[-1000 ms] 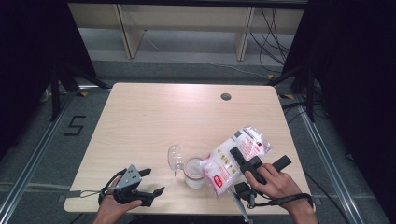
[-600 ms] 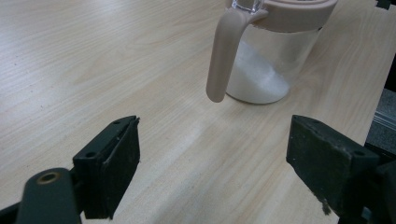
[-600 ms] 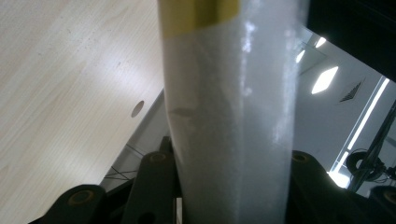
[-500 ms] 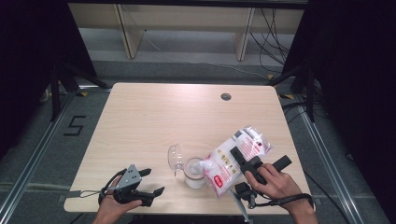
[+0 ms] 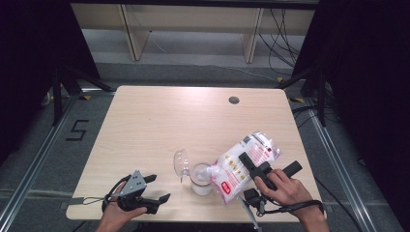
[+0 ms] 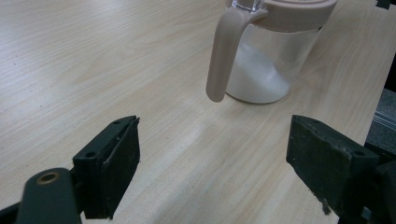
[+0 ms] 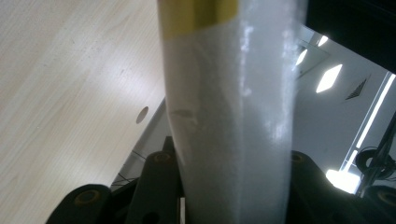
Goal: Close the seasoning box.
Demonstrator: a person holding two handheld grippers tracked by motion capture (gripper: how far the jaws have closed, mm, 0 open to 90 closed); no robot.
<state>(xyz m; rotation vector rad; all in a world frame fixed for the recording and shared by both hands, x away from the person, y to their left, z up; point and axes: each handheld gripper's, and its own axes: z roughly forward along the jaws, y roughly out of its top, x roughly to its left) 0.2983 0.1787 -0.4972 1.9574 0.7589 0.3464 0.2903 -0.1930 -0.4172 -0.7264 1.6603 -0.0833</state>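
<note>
A clear bag of white granules with red print hangs tilted over the table's front right. Its lower corner is at the mouth of a glass jar. My right gripper is shut on the bag, and its jaws have just been closing a little tighter on it. In the right gripper view the bag stands pinched between the two black jaws. The jar's clear lid is flipped open to the left. The jar has a beige rim and handle and holds white granules. My left gripper rests open near the front left, empty.
A round cable hole sits in the wooden table at the back right. The person's hands come in over the front edge. Metal rails and a floor mark "5" flank the table.
</note>
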